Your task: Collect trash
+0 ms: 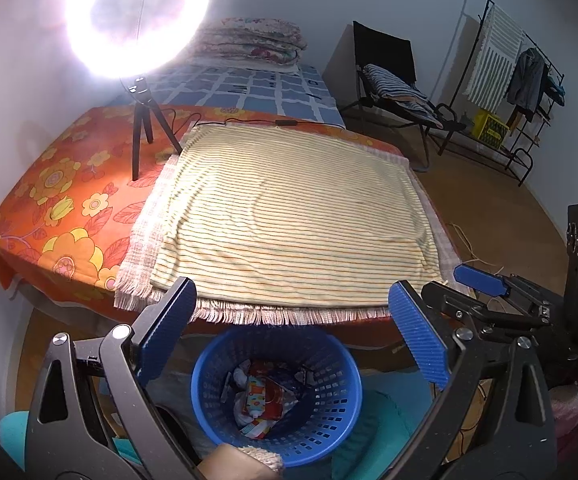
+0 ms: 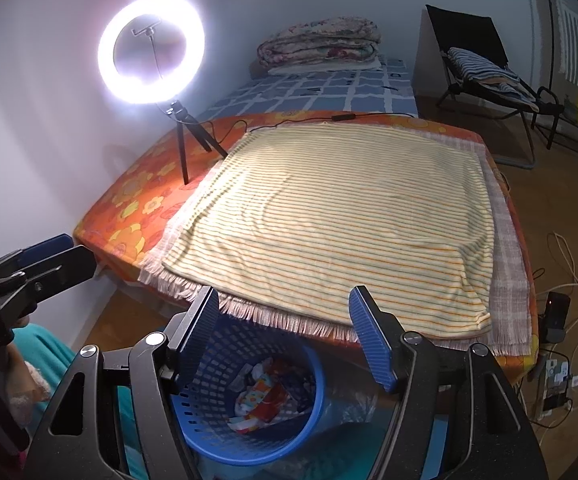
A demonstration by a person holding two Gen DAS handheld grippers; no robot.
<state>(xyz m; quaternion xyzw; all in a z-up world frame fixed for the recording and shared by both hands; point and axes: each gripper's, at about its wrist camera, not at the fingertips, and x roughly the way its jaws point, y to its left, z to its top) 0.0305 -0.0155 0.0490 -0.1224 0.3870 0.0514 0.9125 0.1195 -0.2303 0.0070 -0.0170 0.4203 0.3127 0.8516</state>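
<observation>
Left wrist view: blue basket [image 1: 321, 416] stands upright, mouth upward, holding wrappers [image 1: 263, 404].

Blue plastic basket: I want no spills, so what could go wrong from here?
The blue perforated plastic basket sits on the floor close under the fringed edge of the striped cream cloth; a gripper lifting it might snag the fringe. The light crumpled wrappers inside could tumble out if it tips.

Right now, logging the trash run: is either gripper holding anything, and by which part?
Nothing is held. The left gripper and right gripper are both open above the blue basket.
</observation>
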